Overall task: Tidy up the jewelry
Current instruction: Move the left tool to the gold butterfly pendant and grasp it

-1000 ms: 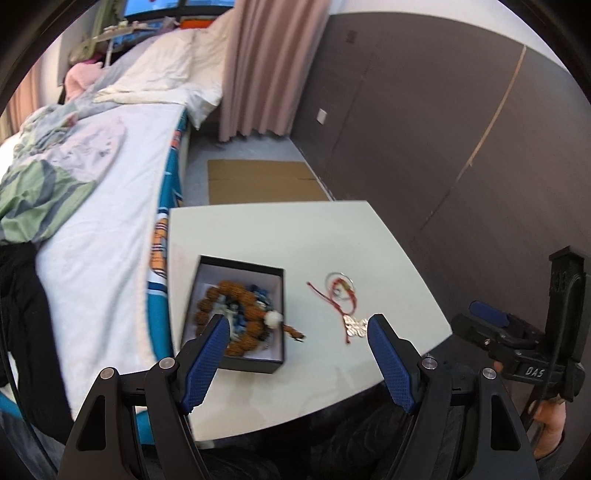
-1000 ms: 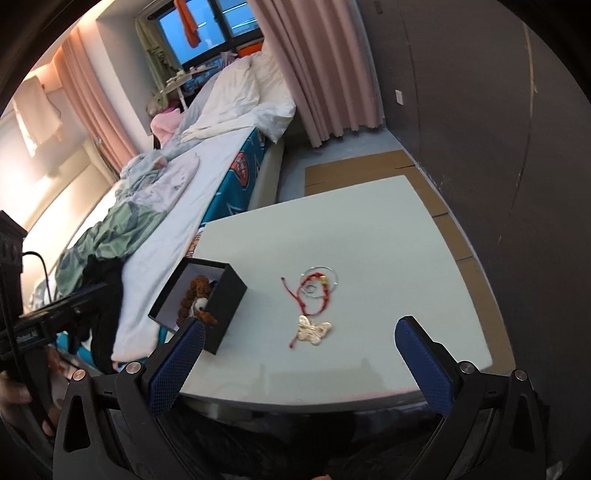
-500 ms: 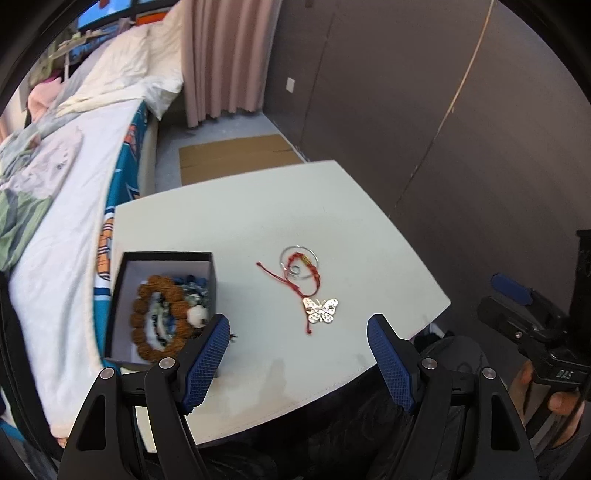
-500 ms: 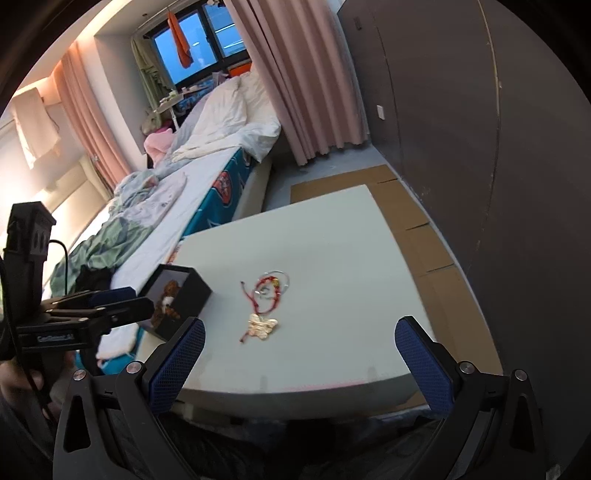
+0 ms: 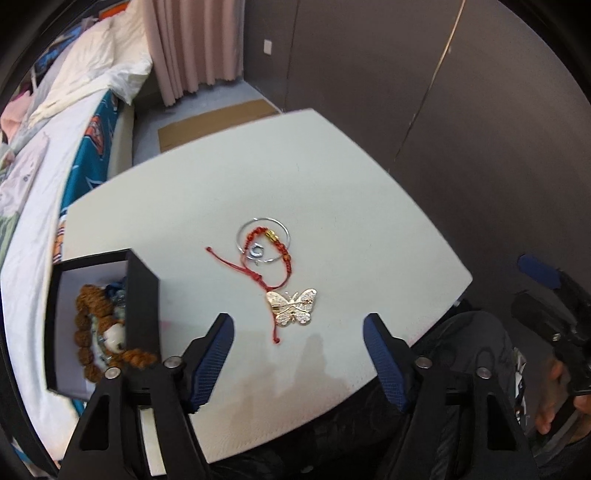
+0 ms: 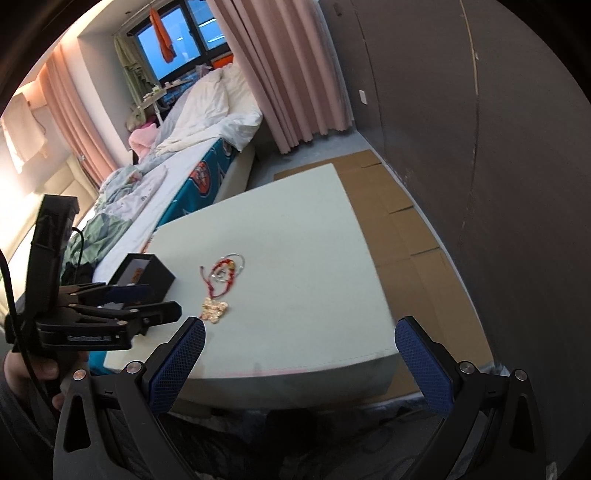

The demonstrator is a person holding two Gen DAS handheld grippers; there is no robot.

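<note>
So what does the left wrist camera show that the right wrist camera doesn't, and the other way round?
Only the left wrist view looks down into the open black box, showing the brown bead bracelet inside, and shows the left gripper with its jaws apart and nothing between them. Only the right wrist view shows the window, the orange cloth hanging there, and the right gripper, jaws wide and empty. Both show the white table, butterfly brooch, red cord bracelet, silver ring hoop, bed and pink curtain.
</note>
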